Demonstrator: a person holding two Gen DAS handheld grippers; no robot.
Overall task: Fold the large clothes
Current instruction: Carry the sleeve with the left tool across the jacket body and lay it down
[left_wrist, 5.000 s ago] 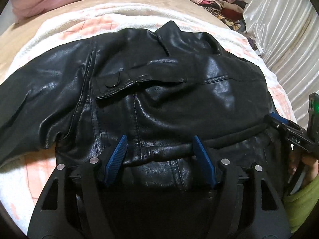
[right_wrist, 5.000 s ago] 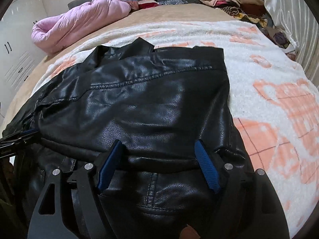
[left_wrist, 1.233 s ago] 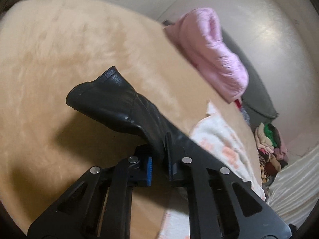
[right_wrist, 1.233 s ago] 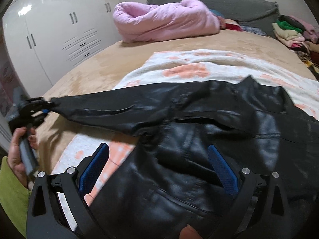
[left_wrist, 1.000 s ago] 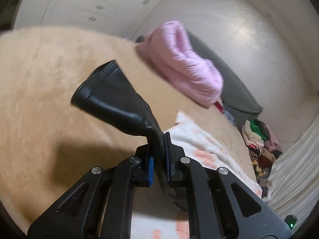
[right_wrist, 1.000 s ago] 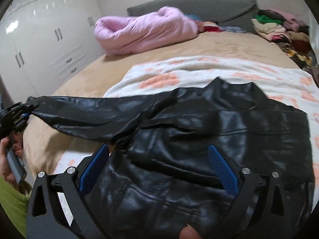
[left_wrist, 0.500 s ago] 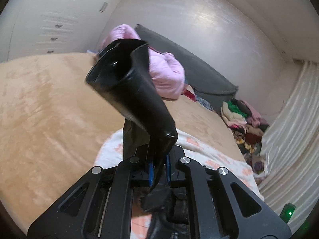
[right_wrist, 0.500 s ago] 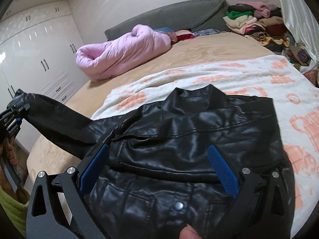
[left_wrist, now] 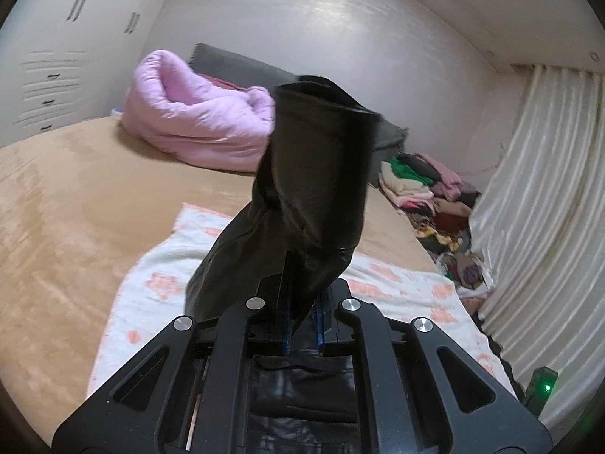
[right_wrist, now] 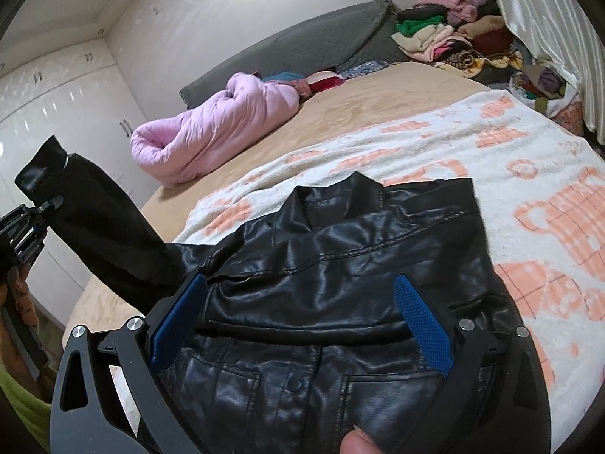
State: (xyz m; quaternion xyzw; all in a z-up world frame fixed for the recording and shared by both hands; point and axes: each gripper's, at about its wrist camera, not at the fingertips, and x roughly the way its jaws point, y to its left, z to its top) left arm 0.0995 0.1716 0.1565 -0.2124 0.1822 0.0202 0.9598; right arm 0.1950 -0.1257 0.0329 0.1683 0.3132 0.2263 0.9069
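A black leather jacket (right_wrist: 340,272) lies on a white and orange blanket (right_wrist: 529,159) on the bed, collar toward the far side. My left gripper (left_wrist: 302,317) is shut on the jacket's left sleeve (left_wrist: 314,189) near the cuff and holds it up in the air, cuff end upward. In the right wrist view the lifted sleeve (right_wrist: 94,227) rises at the left, held by the left gripper (right_wrist: 26,227). My right gripper (right_wrist: 298,314) is open, its blue pads (right_wrist: 423,321) spread over the jacket's chest, holding nothing.
A rolled pink duvet (right_wrist: 211,128) lies on the tan bedcover (left_wrist: 75,196) near the grey headboard (right_wrist: 302,49). A pile of clothes (right_wrist: 453,38) sits at the far right by a cream curtain (left_wrist: 537,208). White wardrobes (right_wrist: 49,113) stand at the left.
My left gripper has lifted the sleeve from out at the bed's left side and swung it up and toward the jacket body. My right gripper stays open over the jacket, view tilted a little.
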